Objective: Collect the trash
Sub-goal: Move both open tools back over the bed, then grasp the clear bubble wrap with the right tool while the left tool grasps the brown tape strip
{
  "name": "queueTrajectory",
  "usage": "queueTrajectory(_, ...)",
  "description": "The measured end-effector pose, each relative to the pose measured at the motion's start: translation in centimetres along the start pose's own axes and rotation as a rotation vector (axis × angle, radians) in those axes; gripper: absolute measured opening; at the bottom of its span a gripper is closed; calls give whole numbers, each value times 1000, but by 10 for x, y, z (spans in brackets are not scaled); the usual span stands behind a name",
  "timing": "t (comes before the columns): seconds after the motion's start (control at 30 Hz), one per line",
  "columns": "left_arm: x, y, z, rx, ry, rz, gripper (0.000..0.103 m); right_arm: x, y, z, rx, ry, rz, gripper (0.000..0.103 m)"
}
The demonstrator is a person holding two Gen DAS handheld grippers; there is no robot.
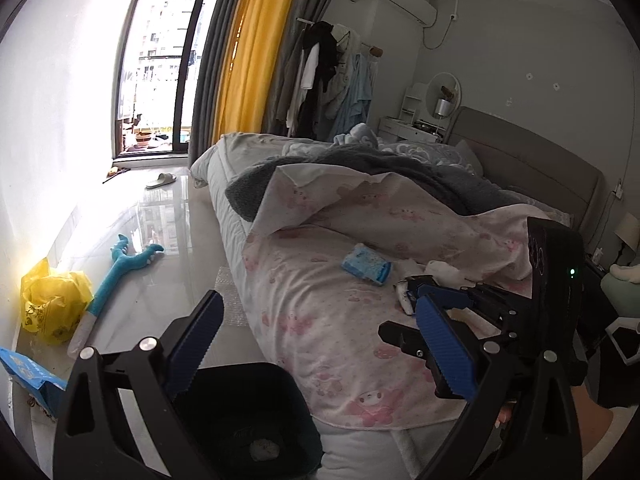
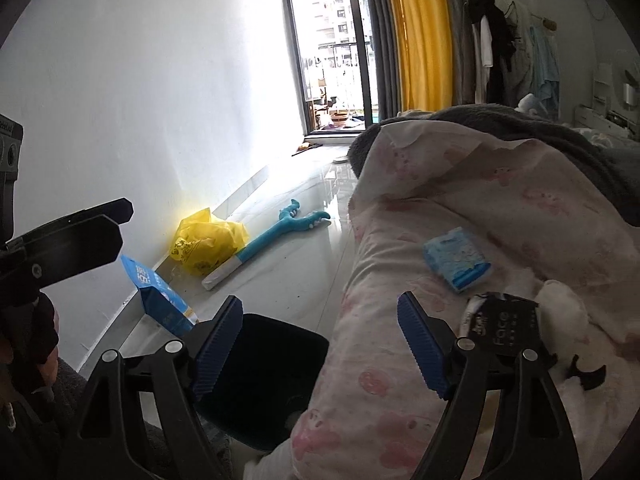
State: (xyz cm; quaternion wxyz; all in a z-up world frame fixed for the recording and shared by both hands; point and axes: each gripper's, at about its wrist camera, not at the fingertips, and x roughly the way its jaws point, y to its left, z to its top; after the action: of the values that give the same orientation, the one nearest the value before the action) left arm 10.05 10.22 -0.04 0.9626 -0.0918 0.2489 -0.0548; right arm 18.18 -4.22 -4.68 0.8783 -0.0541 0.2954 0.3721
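Bedroom: pale glossy floor, bed (image 1: 320, 320) under a pink-print quilt as landmark
Left of bed: yellow plastic bag (image 2: 208, 246) by the wall, black bin (image 2: 264, 376) against the bed's near corner
Left gripper (image 1: 316, 356): jaws apart, empty
Right gripper (image 2: 320, 348): jaws apart, empty
On bed: blue tissue pack (image 2: 456, 258), black wrapper (image 2: 502, 332), white wads (image 2: 564, 304)
Handling: all light, soft, crushable; pinch wrapper across its middle

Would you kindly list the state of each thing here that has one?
Left hand-held gripper: open, empty.
Right hand-held gripper: open, empty.
Black bin: open-topped, upright beside the bed.
Blue tissue pack: lying flat on the bedcover.
Yellow bag: crumpled on the floor.
Balcony door: cannot tell.
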Motion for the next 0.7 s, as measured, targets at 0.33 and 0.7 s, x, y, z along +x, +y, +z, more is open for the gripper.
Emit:
queueTrajectory(0.33, 27, -52, -6, 108, 41, -129, 98, -36, -56, -17, -5, -25, -135, 81)
queueTrajectory(0.7, 58, -96, -14, 175, 80, -204, 96, -56, -119, -48, 48, 12, -205, 81)
